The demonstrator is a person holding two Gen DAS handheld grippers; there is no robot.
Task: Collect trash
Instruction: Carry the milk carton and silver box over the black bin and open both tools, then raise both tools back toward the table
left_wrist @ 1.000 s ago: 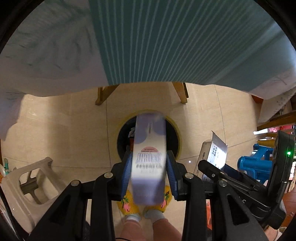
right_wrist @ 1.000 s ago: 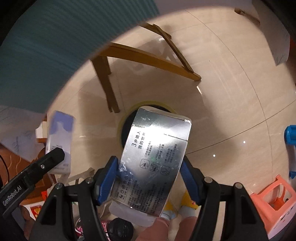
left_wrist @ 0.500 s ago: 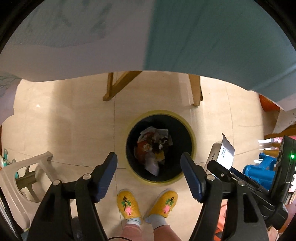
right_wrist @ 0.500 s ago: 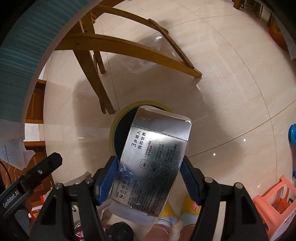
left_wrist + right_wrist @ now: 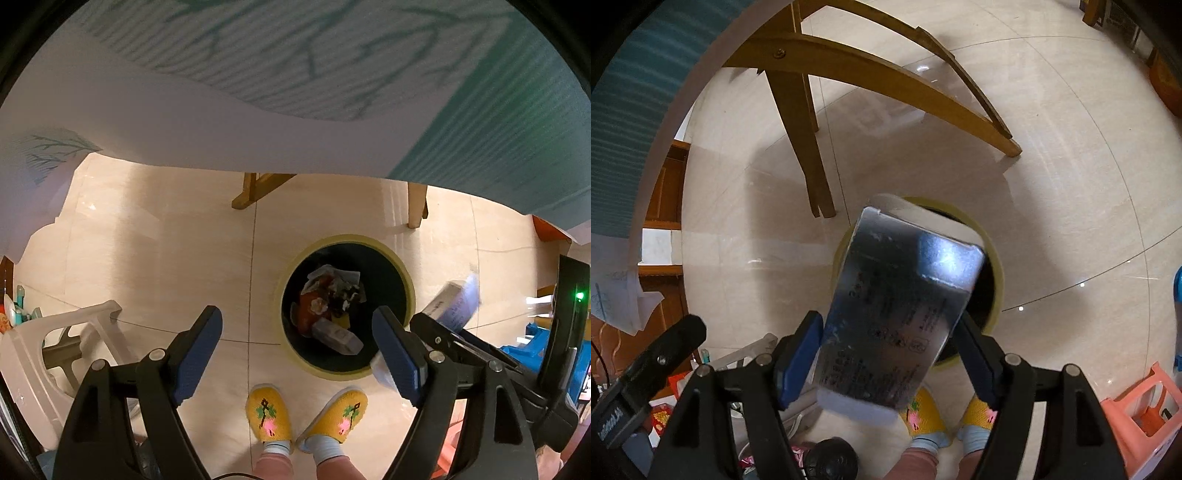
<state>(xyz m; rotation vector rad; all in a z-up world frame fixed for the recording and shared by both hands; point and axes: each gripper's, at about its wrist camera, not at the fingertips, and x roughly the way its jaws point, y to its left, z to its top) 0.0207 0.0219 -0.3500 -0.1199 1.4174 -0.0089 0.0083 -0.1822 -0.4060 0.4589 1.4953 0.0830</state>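
A round black bin with a yellow rim (image 5: 406, 275) stands on the tiled floor and holds several pieces of trash, among them a pale carton (image 5: 338, 336). My left gripper (image 5: 297, 349) is open and empty above the bin's left side. My right gripper (image 5: 890, 354) hangs over the bin (image 5: 997, 280) with a silver foil box (image 5: 897, 314) between its jaws. The box is blurred and tilted, and the right finger (image 5: 977, 354) stands slightly off it. The box also shows blurred in the left wrist view (image 5: 454, 301).
Wooden table legs (image 5: 801, 147) stand just beyond the bin under a teal and white cloth (image 5: 332, 74). My feet in yellow slippers (image 5: 269, 411) are in front of the bin. A white stool (image 5: 62, 347) is at left, a pink stool (image 5: 1145, 410) at right.
My left gripper opened and its carton fell into the bin. The left gripper then shifted left. The silver box has tilted and blurred between the right jaws, which have widened a little.
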